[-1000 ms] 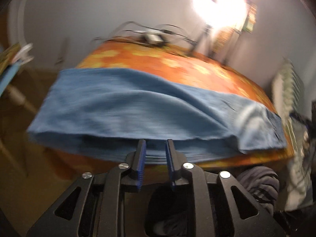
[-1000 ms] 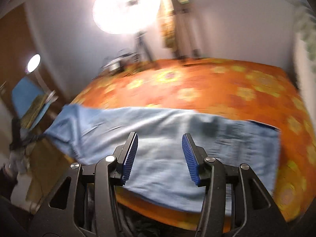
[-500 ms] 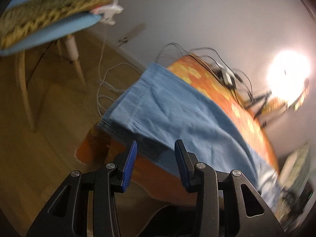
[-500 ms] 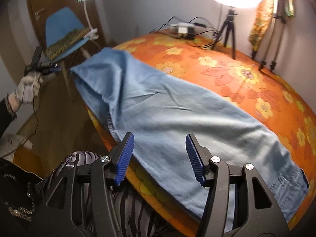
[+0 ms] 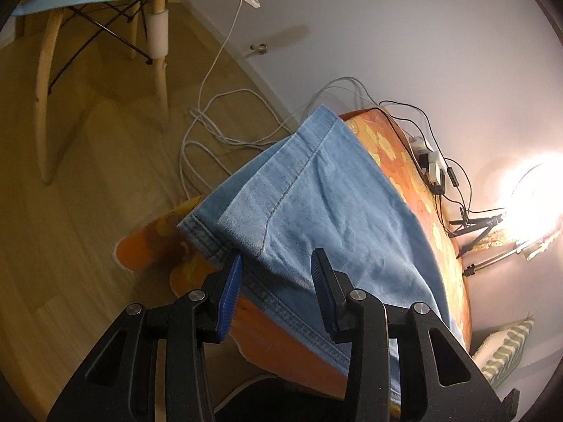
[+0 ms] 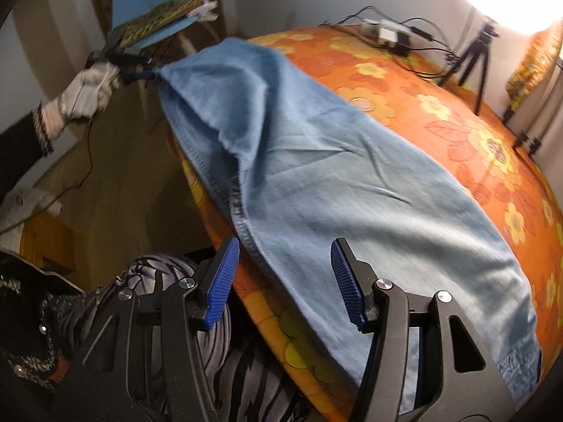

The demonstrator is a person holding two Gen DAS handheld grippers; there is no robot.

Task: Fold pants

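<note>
Left wrist view: left tool (image 5: 278,285) part open, empty, over the hem of the pants (image 5: 316,204). Right tool (image 6: 286,281) wider, also empty, above the seam edge. Denim lies doubled along the desk (image 6: 457,105) rim; likely soft, weighty, unslippery, best pinched through both hem layers.

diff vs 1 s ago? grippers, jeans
Both views swung from facing the long side of the jeans to their leg-hem end. The left gripper went from nearly closed to open, now at the hem corner hanging off the table. The right gripper widened slightly and hangs over the near edge. Neither grips cloth. The jeans lie flat as before, folded lengthwise.
</note>
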